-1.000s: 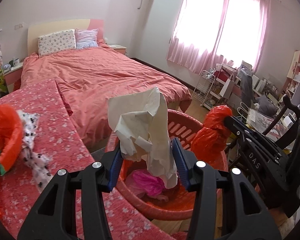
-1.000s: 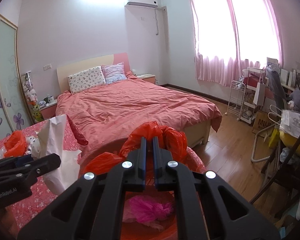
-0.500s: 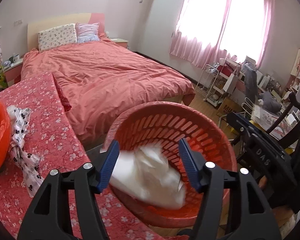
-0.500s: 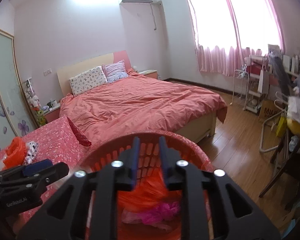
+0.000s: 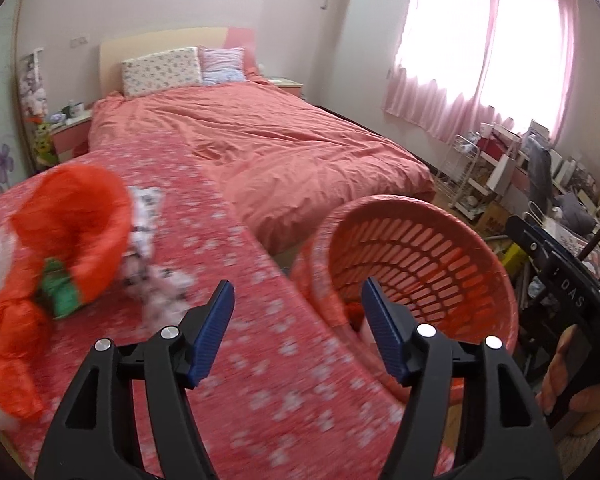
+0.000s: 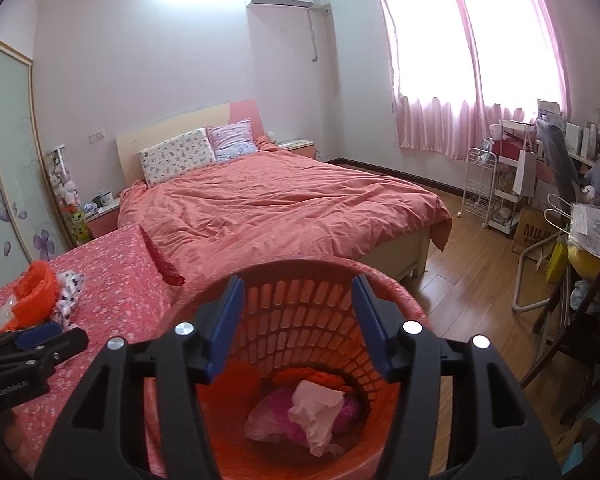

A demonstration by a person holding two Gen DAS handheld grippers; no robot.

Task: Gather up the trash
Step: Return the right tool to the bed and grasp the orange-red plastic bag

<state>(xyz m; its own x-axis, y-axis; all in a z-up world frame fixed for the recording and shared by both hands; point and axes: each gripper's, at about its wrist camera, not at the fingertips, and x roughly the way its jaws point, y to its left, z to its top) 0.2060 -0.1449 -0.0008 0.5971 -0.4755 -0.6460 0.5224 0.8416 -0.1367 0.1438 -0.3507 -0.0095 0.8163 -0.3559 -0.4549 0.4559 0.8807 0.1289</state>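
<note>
Done: basket (image 6: 300, 312) already has trash in it — white paper wad (image 6: 316, 404) on top of a pink bag (image 6: 268, 412), w/ an orange bag (image 6: 320, 378) at the far side of the bottom.
Left to do: orange plastic bag (image 5: 64, 236) lies on the table (image 5: 260, 352), left of basket; a spotted white scrap (image 5: 148, 216) is touching its right side, and sth white and blurry is at the near-left edge. I'd say about half done.
Left gripper (image 5: 298, 332): jaws wide, nothing between them; over the table edge, pointing between the orange plastic bag and basket.
Right gripper (image 6: 298, 326): jaws wide, empty; right above the basket mouth.
Right view only: looks straight down into basket, so contents are clear; also shows left gripper from the side, near-left over table.
Left view only: table trash up close (blurred), green bit (image 5: 60, 292) tucked in the orange plastic bag; basket inside mostly hidden, just its slotted wall.
Next, prob: left goes for the orange plastic bag.
</note>
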